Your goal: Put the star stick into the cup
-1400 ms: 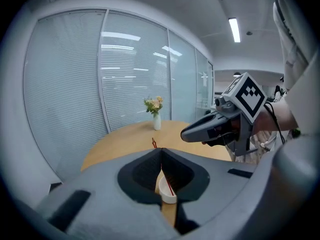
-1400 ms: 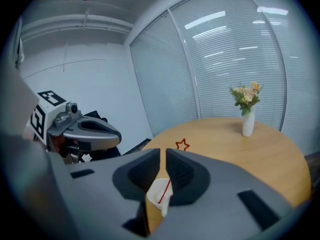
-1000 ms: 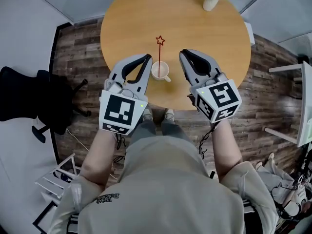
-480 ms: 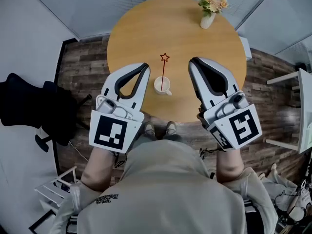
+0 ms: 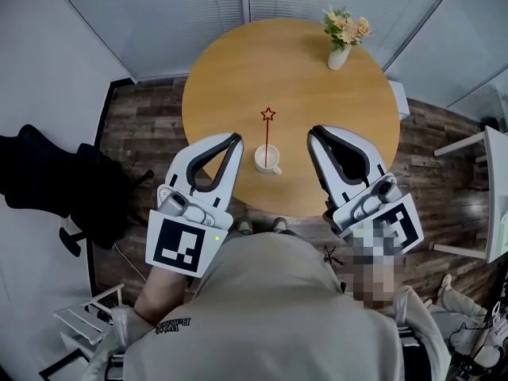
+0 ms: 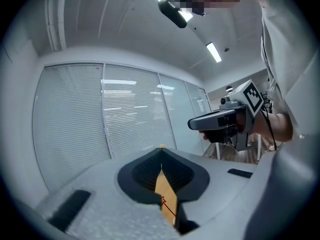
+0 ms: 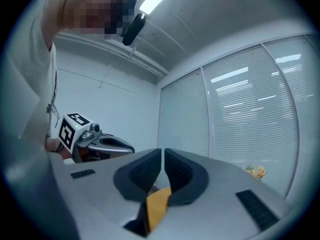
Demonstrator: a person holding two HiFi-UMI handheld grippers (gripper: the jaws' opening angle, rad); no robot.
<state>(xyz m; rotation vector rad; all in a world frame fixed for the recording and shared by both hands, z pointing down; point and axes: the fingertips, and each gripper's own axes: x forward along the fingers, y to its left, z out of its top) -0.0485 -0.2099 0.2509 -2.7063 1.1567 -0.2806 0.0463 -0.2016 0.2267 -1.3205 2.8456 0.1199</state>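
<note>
A white cup (image 5: 267, 159) stands on the round wooden table (image 5: 317, 94) near its front edge. The red star stick (image 5: 267, 129) stands upright in the cup, star on top. My left gripper (image 5: 236, 139) is shut and empty, left of the cup and apart from it. My right gripper (image 5: 315, 133) is shut and empty on the cup's right. In the left gripper view the left gripper (image 6: 161, 149) points upward; a sliver of table and the red stick (image 6: 168, 209) show below its tips. The right gripper (image 7: 163, 151) also points up at the blinds.
A white vase of flowers (image 5: 341, 36) stands at the table's far right edge. A black office chair (image 5: 48, 181) is on the floor at left, a white table (image 5: 492, 189) at right, a white rack (image 5: 87, 308) at lower left. Window blinds run behind.
Both grippers have drawn back from beside the cup toward the person and tilted up. The head view has risen, so more of the room shows. The stick stays in the cup.
</note>
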